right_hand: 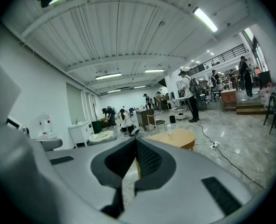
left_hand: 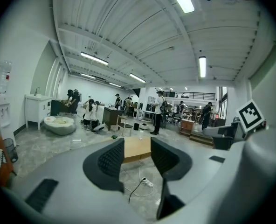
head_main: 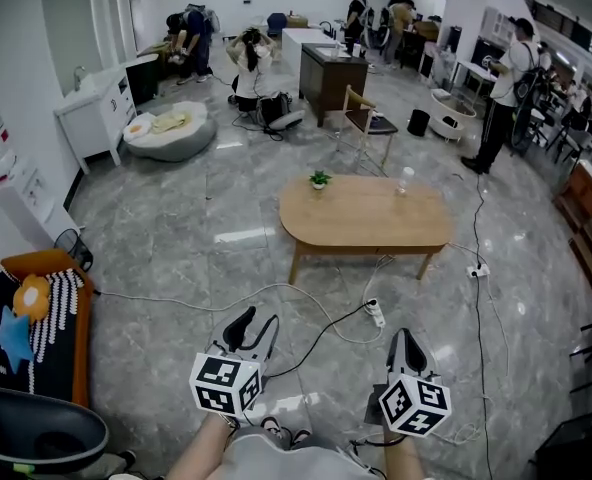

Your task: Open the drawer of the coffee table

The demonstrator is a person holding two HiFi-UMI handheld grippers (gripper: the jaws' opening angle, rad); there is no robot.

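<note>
The oval wooden coffee table (head_main: 364,214) stands in the middle of the grey marble floor, some way ahead of both grippers; its drawer cannot be made out from here. A small potted plant (head_main: 319,180) and a clear bottle (head_main: 405,180) stand on its top. My left gripper (head_main: 252,329) is held low at the near left, jaws apart with nothing between them; the table (left_hand: 137,148) shows through the gap. My right gripper (head_main: 405,344) is at the near right, jaws together and empty, with the table (right_hand: 175,138) just beyond its tips.
Cables and a power strip (head_main: 374,313) lie on the floor between me and the table. A striped orange seat (head_main: 31,318) is at the left, a wooden chair (head_main: 364,120) beyond the table. Several people stand or crouch at the far end of the room.
</note>
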